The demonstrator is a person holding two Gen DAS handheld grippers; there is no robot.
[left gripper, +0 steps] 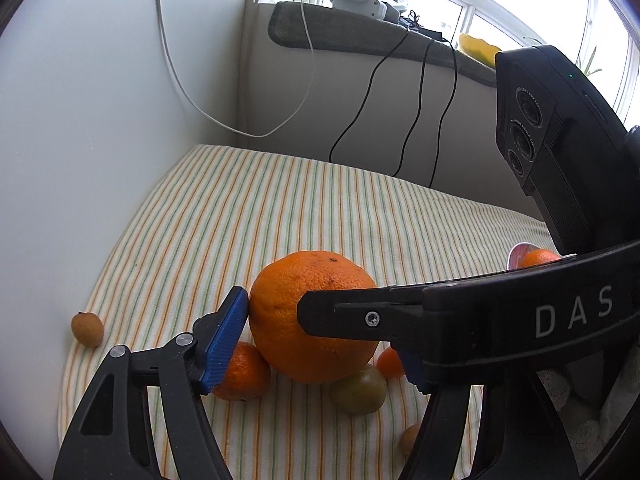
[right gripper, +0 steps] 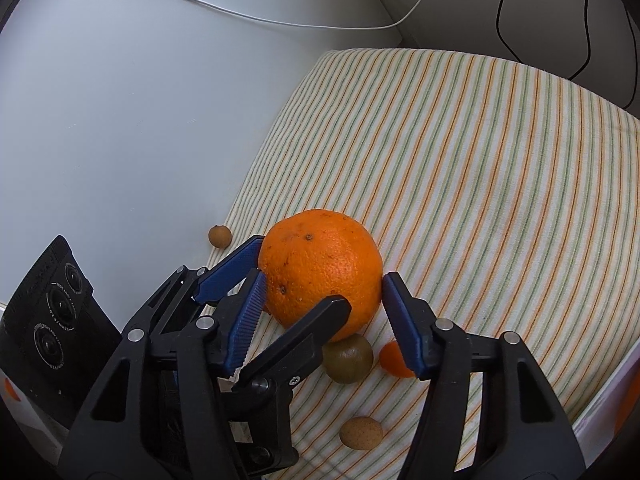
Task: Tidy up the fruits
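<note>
Your large orange [right gripper: 322,270] sits on the striped cloth [right gripper: 500,184], its pitted bright skin flecked with dark specks. Both hand-held grippers pinch it: the right hand-held gripper [right gripper: 324,316] has blue pads at its 9 and 3 o'clock, and the left hand-held gripper [left gripper: 320,340] grips it too. A greenish fruit [right gripper: 347,358] lies at the orange's 6 o'clock, touching it.
</note>
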